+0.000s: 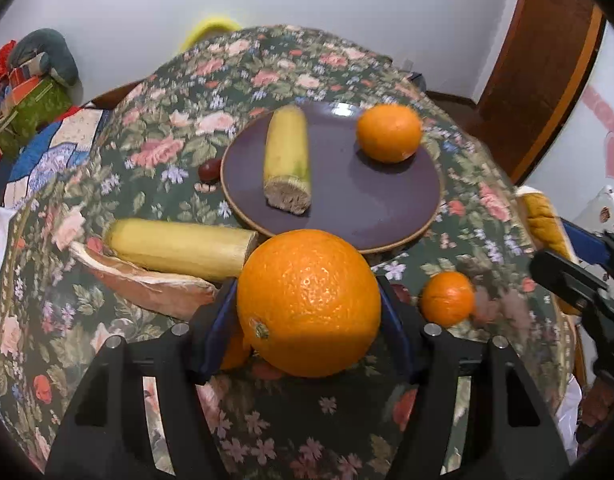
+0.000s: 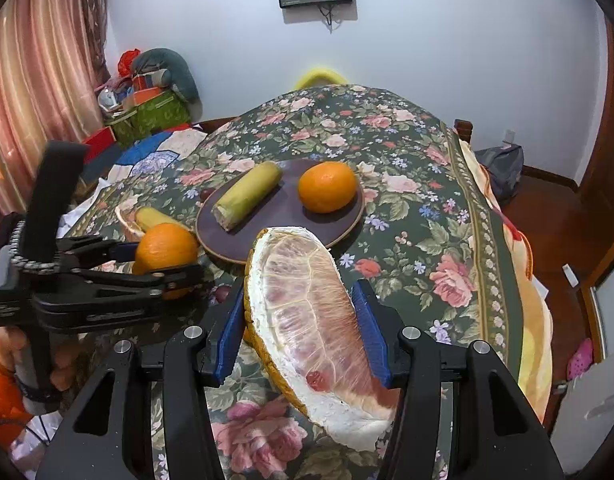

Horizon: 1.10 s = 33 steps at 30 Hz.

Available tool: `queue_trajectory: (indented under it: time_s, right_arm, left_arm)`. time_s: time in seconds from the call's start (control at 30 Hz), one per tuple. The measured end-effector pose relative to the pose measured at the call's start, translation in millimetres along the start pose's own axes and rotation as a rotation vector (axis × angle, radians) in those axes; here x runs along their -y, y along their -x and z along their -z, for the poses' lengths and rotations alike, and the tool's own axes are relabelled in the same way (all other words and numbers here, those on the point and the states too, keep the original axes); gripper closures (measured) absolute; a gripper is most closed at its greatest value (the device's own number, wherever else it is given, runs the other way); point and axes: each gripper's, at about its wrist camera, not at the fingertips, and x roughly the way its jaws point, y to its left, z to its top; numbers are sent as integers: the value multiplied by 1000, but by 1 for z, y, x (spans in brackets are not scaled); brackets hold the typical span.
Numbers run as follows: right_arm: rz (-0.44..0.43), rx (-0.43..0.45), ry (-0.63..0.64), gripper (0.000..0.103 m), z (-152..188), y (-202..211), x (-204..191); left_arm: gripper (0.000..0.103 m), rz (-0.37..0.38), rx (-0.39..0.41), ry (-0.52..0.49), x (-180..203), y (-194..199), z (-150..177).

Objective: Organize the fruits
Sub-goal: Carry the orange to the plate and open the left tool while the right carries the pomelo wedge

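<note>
left tongs [image 1: 309,304] gripping my large round orange [image 1: 309,302] | right tongs [image 2: 297,300] clamping pink pomelo wedge [image 2: 311,312] | round dark purple plate [image 1: 371,208] lying straight ahead, left tongs nearer

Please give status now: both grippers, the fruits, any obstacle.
Left gripper shut on large round orange. Right gripper shut on pink pomelo wedge. Dark purple round plate holds yellow-green cane piece and smaller orange. Nothing blocking.

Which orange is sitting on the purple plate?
The medium orange at the plate's far right edge, beside the banana piece. The biggest is in the left gripper; the smallest lies on the tablecloth.
</note>
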Motion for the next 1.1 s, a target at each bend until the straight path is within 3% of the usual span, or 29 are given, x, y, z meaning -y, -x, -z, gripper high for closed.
queue_trajectory:
  time_s: [0.37,0.8,1.1]
  right_arm:
    - [13,32,-18,54,-17,-5,7]
    - [34,38,-25,54,-33,-24,26]
    - [19,28,-23,54,-42,-45,29]
  left_arm:
    - [38,90,97,6,2,37,-34]
    - [38,98,21,-33,18,-32,-73]
    - [38,98,5,-60,19,-56,-89]
